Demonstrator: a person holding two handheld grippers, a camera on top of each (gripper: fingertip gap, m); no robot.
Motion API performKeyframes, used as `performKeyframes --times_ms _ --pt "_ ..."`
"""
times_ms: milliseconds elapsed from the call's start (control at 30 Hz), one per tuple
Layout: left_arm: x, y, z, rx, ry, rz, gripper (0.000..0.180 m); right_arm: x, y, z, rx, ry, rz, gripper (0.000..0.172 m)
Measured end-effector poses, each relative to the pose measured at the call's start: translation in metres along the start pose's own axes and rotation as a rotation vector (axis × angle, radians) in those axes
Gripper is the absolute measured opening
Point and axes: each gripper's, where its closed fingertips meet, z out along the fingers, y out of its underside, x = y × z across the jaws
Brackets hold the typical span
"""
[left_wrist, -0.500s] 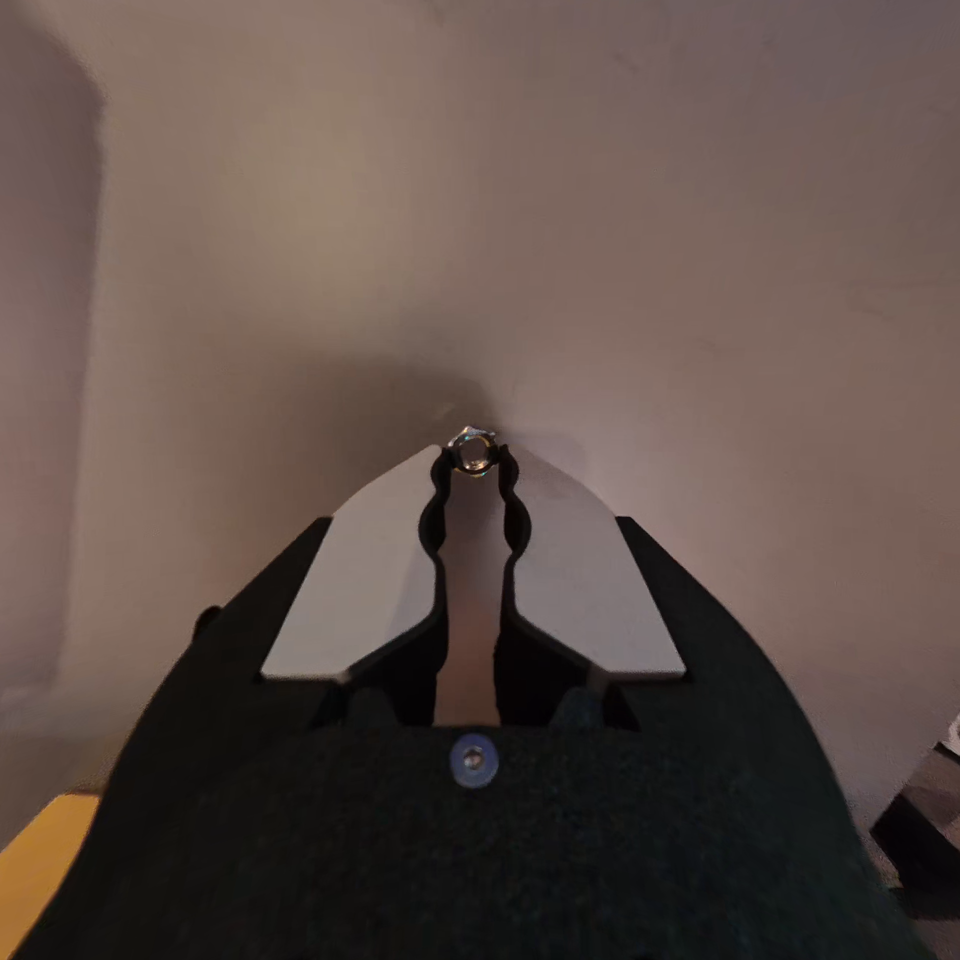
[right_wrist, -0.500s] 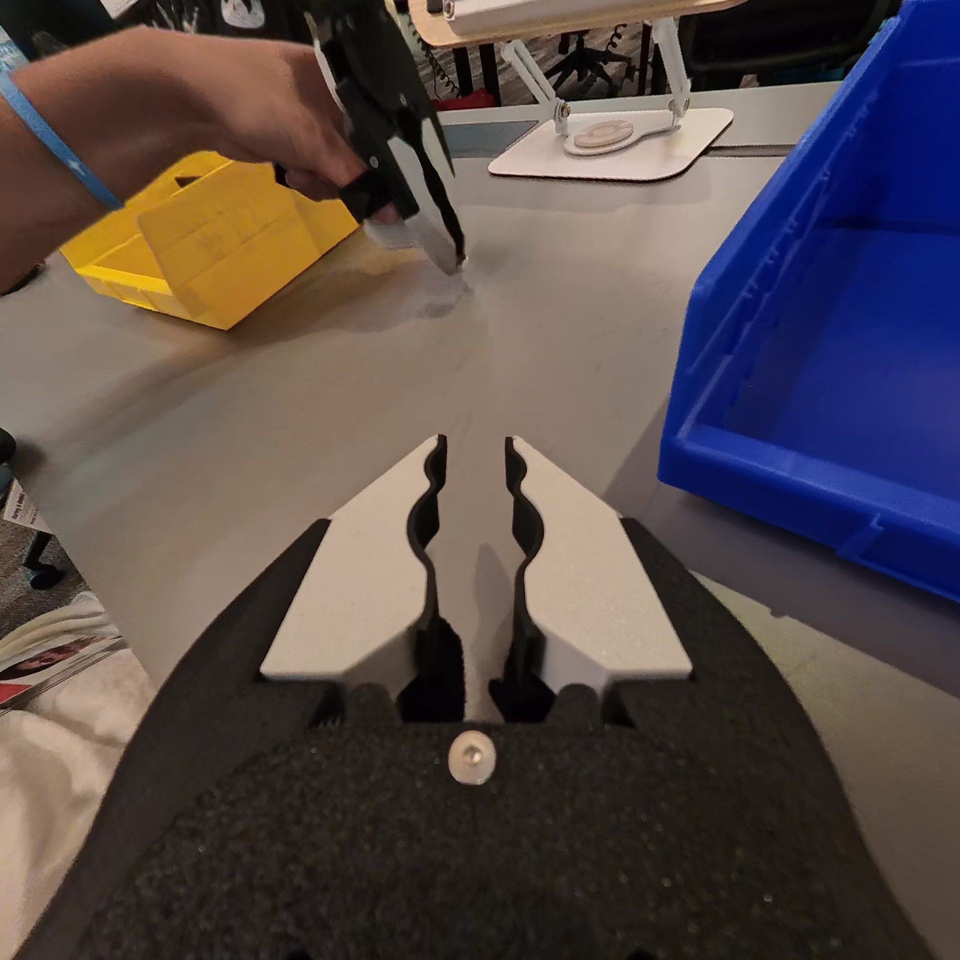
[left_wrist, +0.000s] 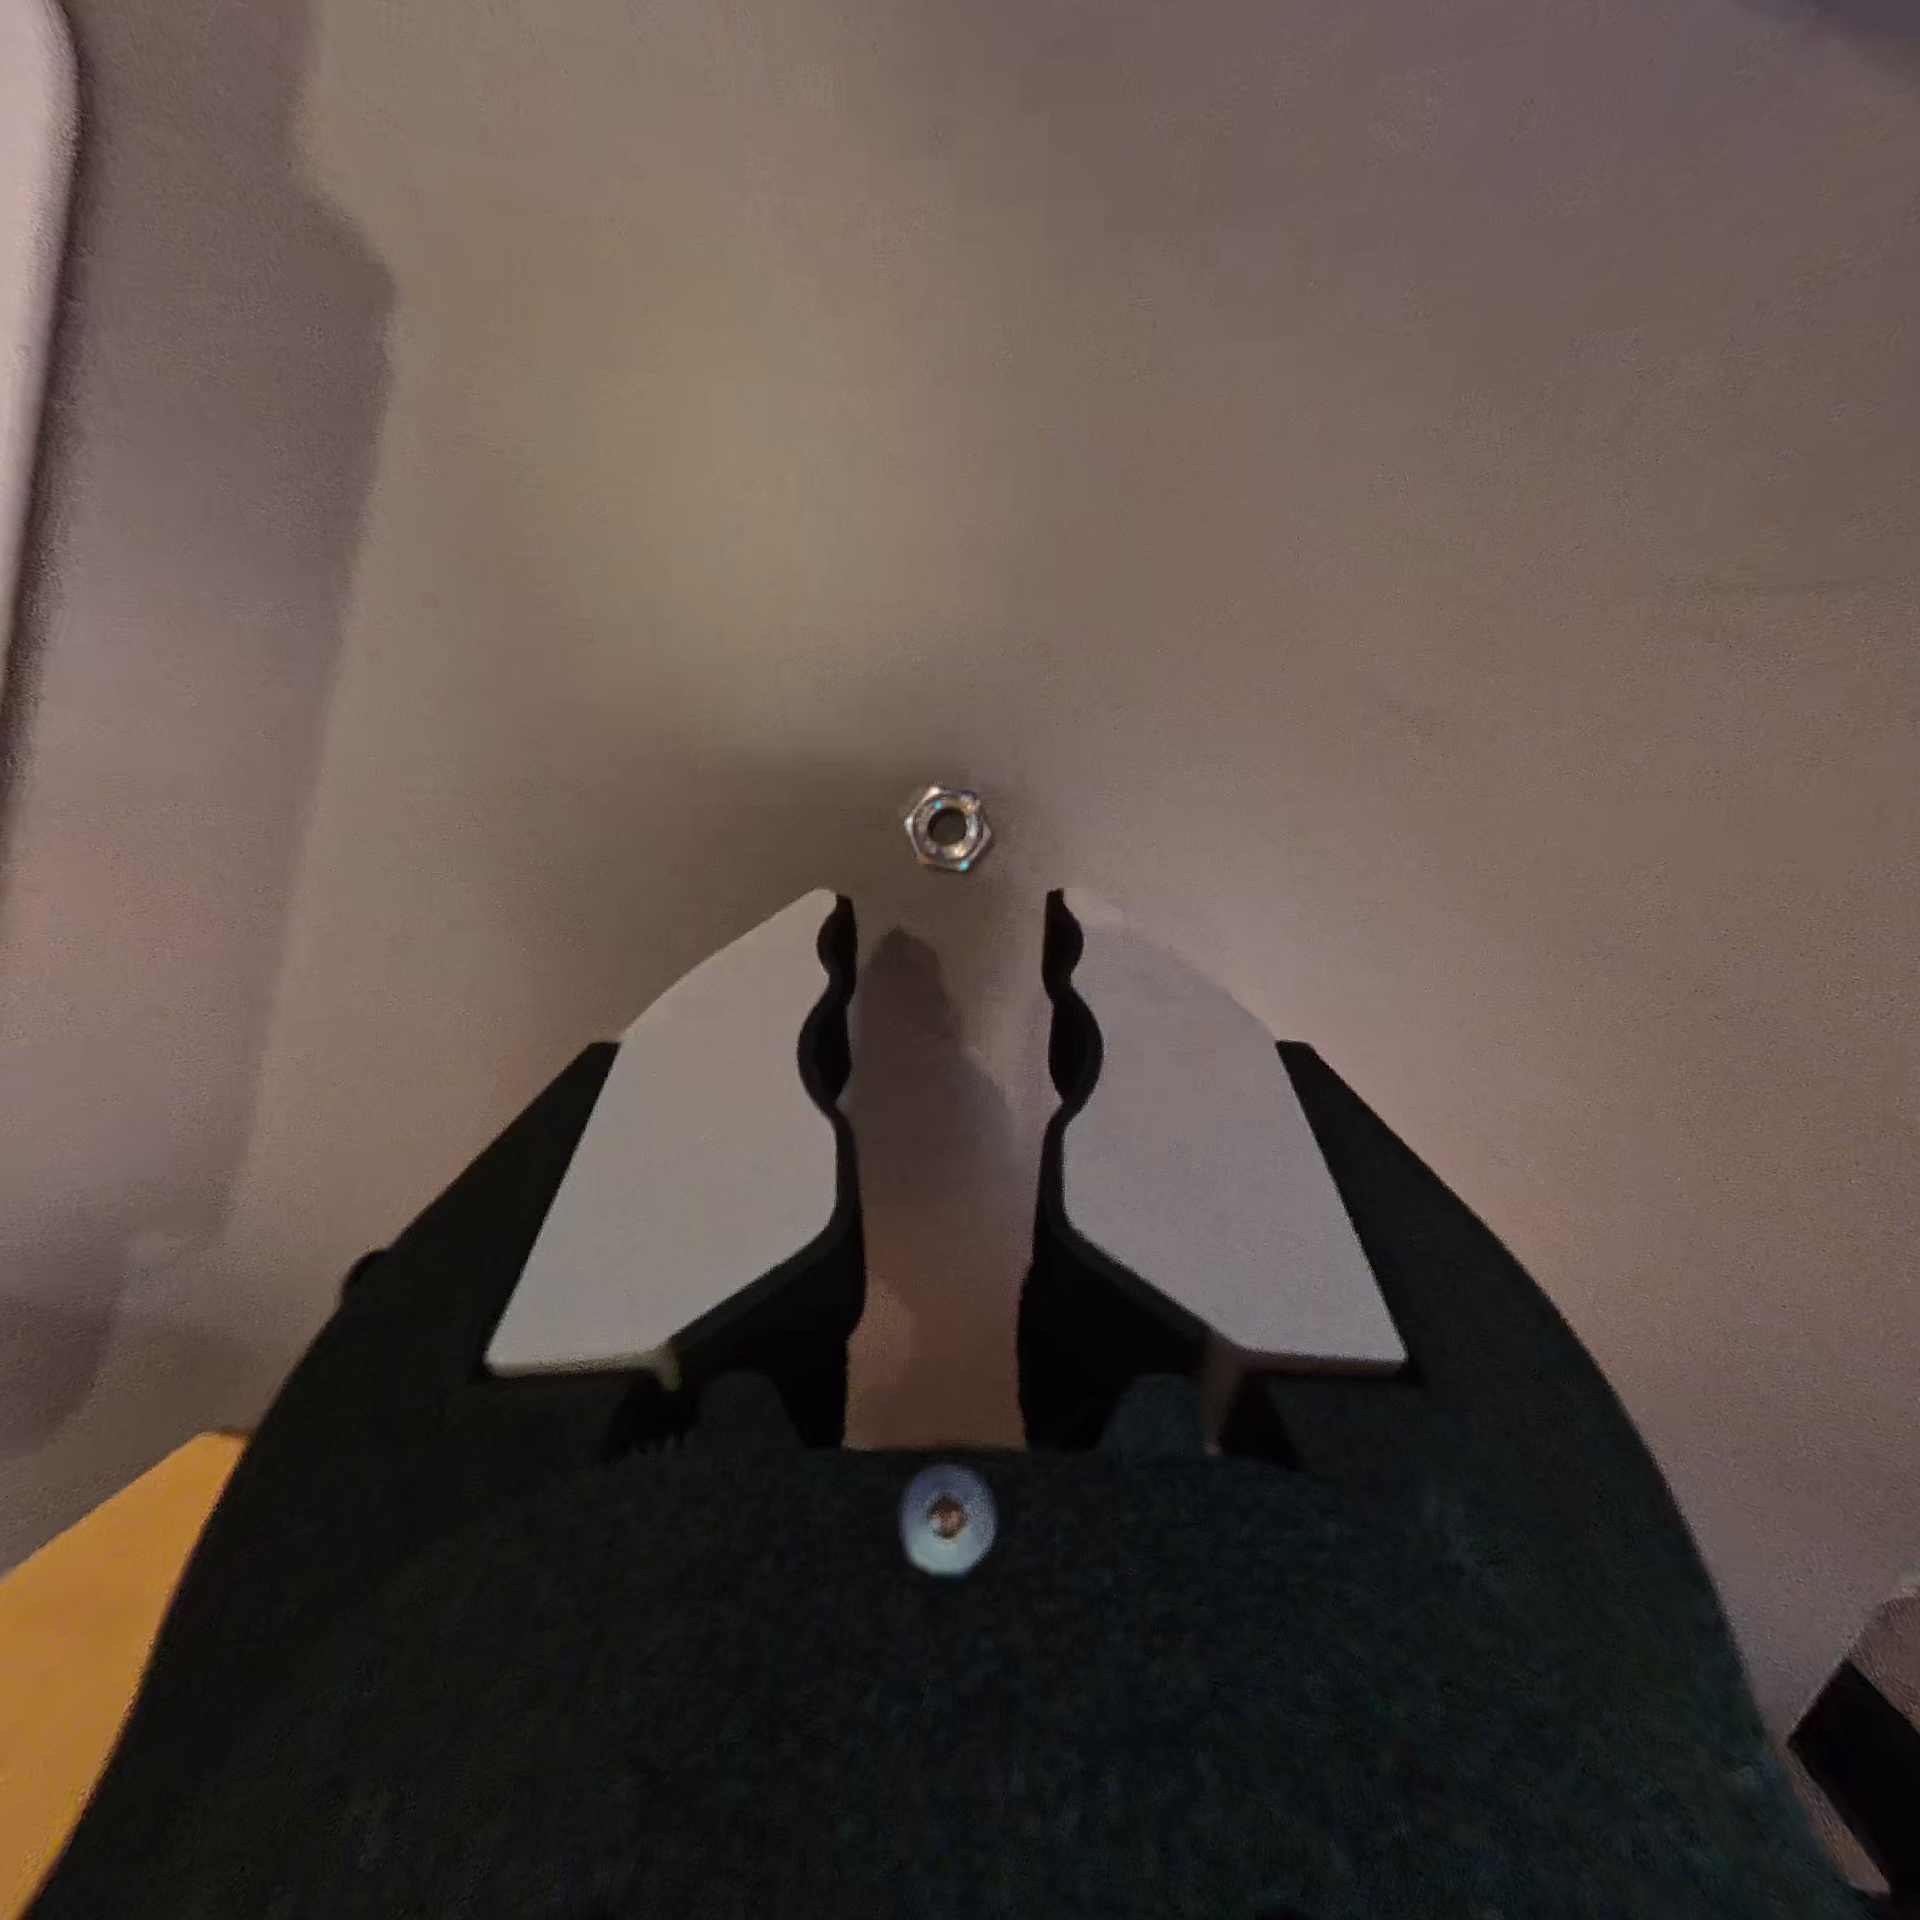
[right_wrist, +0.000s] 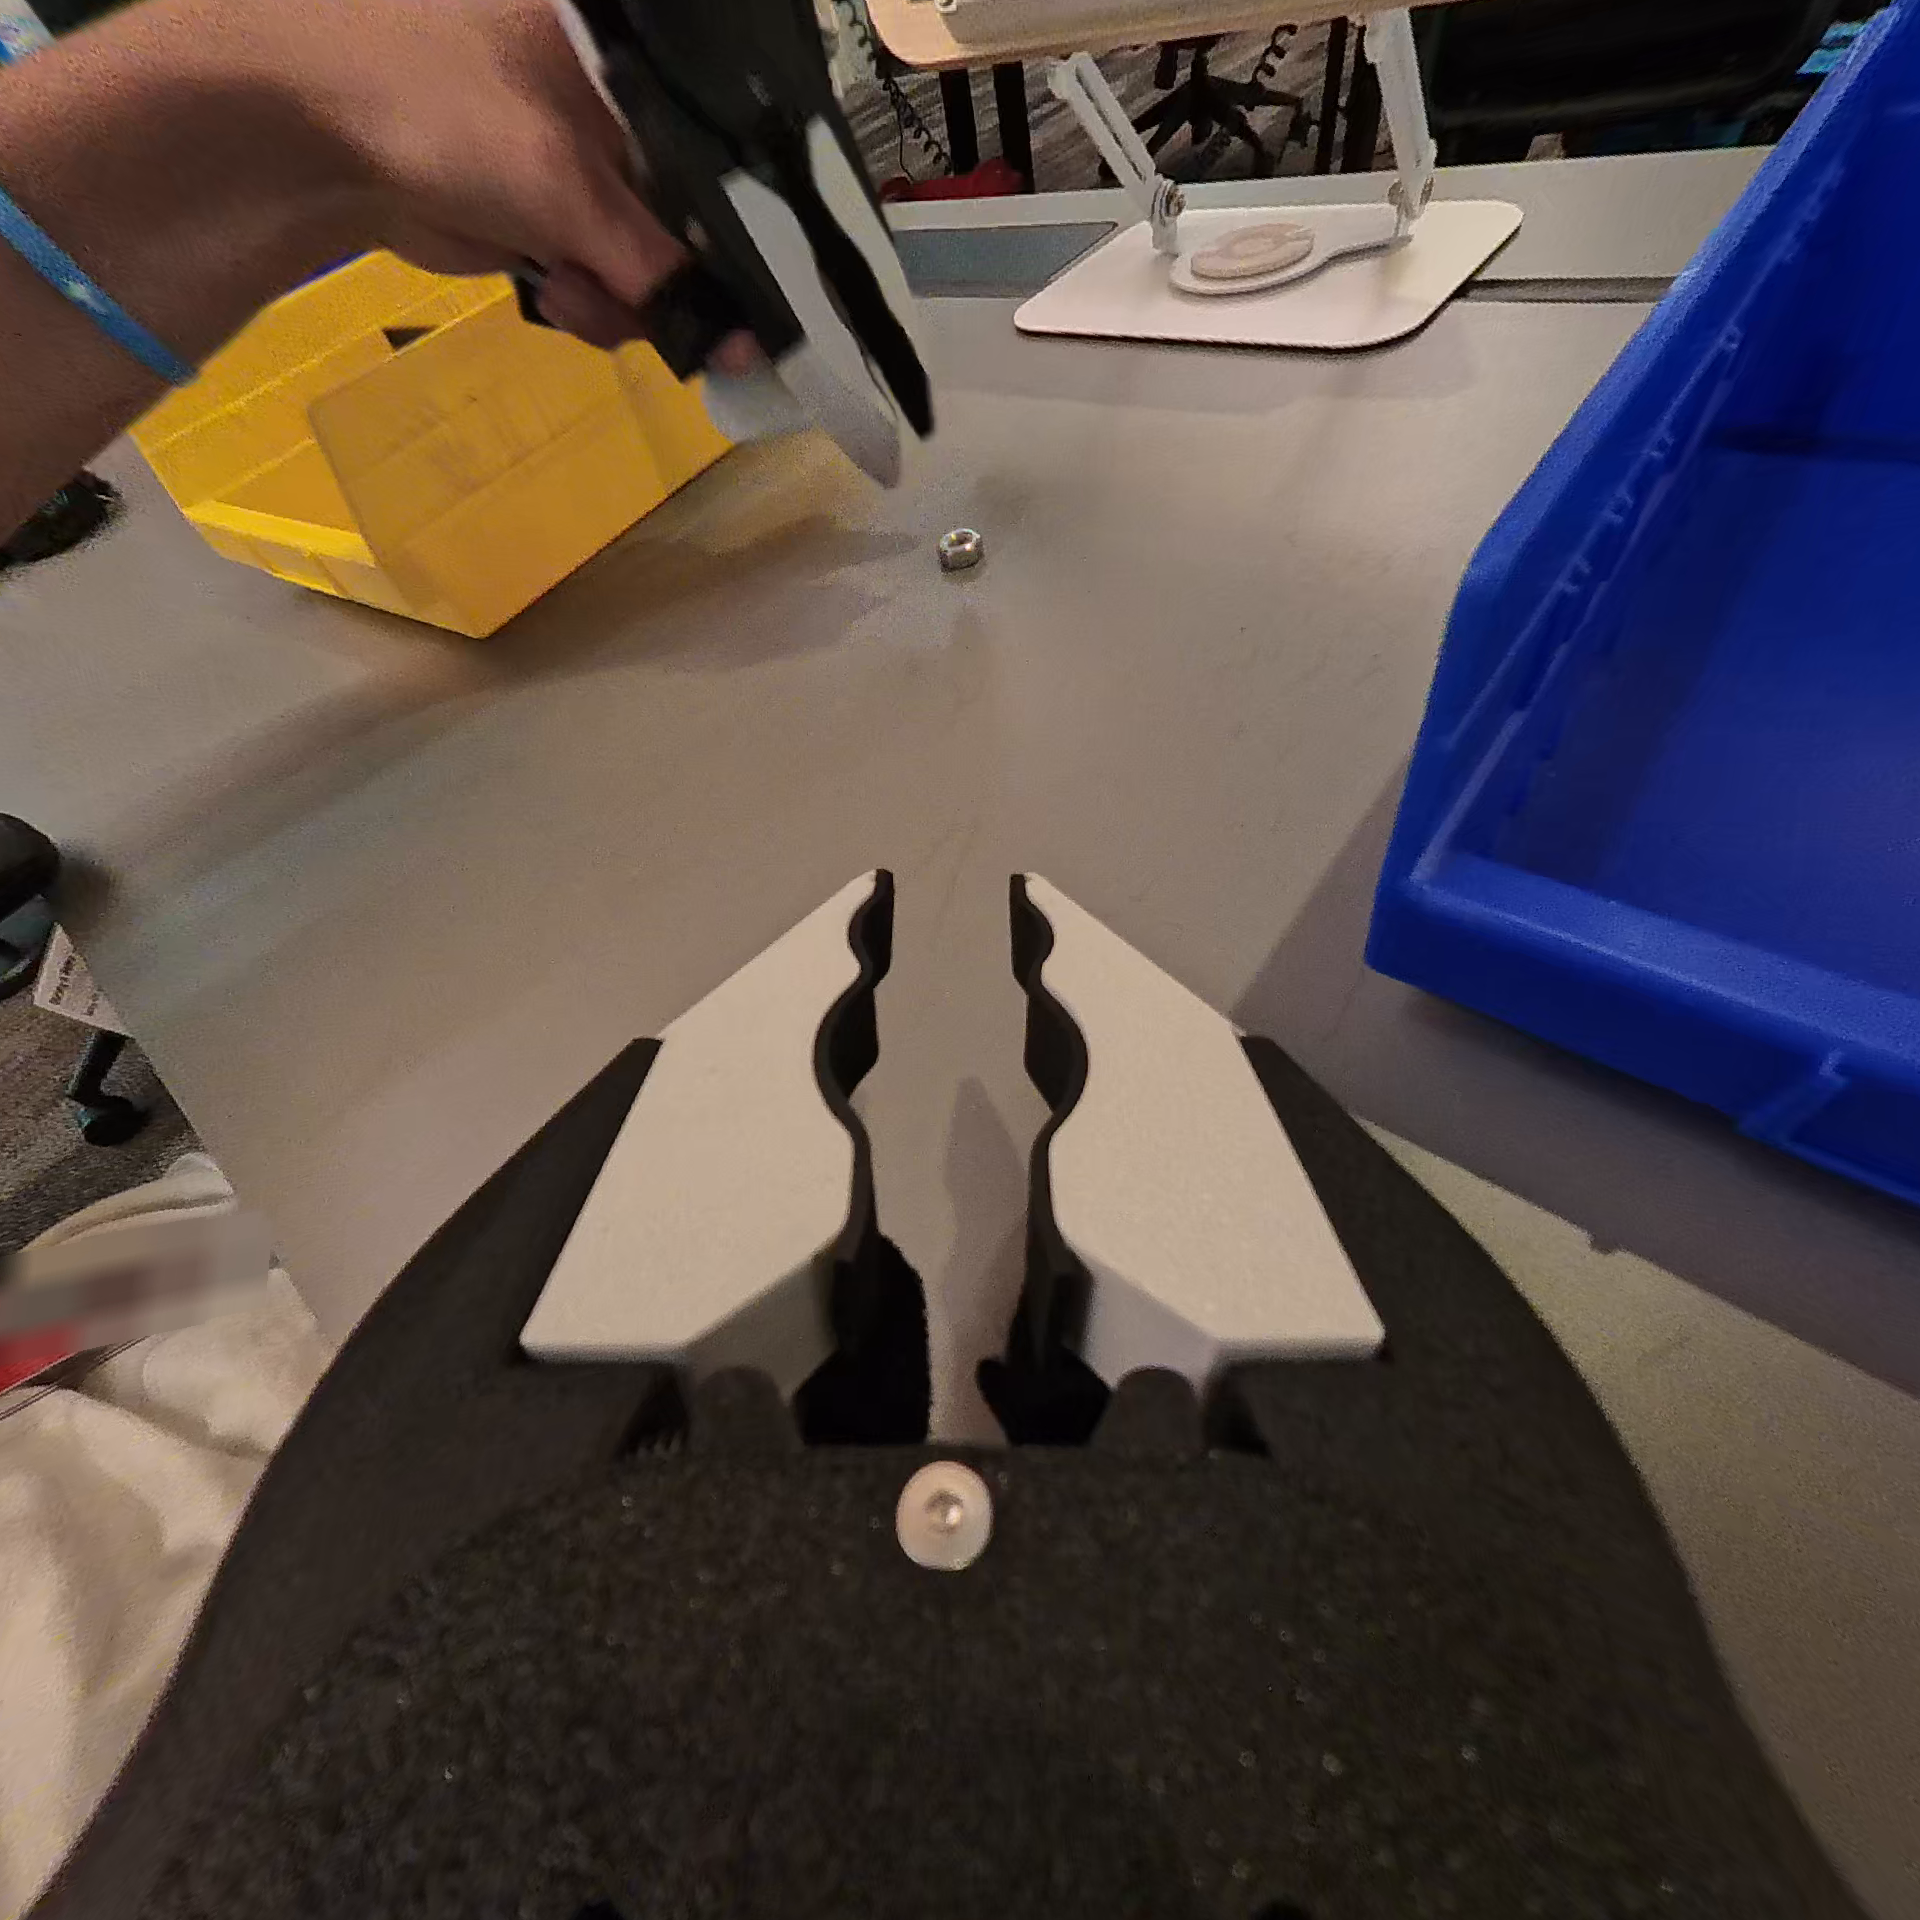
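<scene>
Small silver hex nut (left_wrist: 950, 828) lies flat on the grey tabletop (left_wrist: 1351, 623), just beyond the released left gripper (left_wrist: 948, 906).

Its hole faces up, so it has no long axis; it sits dead ahead of the gap, touching neither fingertip. The right gripper (right_wrist: 951, 883), spread and empty, is well apart, between the yellow plastic bin (right_wrist: 436, 468) and the blue plastic bin (right_wrist: 1662, 810).

The left wrist view is aimed steeply down, close over the grey table (left_wrist: 1351, 520). The right wrist view is set lower and farther back, looking across it. A hex nut (left_wrist: 948, 828) (right_wrist: 958, 548) is shared by both views.
</scene>
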Motion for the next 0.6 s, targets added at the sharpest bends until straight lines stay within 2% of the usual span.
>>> performKeyframes --times_ms 100,167,233,300,467,600 --pt "-0.001 0.001 -0.051 0.147 -0.034 -0.028 0.037 -0.001 -0.001 -0.001 0.005 -0.005 0.007 0.022" --pt "-0.011 0.017 -0.086 0.214 -0.068 -0.085 0.041 -0.001 -0.001 -0.001 0.005 -0.004 0.001 0.022" --pt "-0.031 0.046 -0.114 0.230 -0.132 -0.159 0.040 -0.002 -0.001 0.000 0.003 -0.004 -0.006 0.022" --pt "-0.060 0.085 -0.133 0.184 -0.239 -0.225 0.039 -0.003 -0.001 0.000 0.004 -0.007 -0.008 0.022" --pt "-0.127 0.171 -0.136 -0.014 -0.353 -0.407 0.035 0.000 0.000 0.006 -0.010 -0.003 -0.005 0.022" --pt "-0.167 0.207 -0.119 -0.105 -0.349 -0.533 0.035 0.005 0.001 0.007 -0.011 -0.003 0.029 0.022"
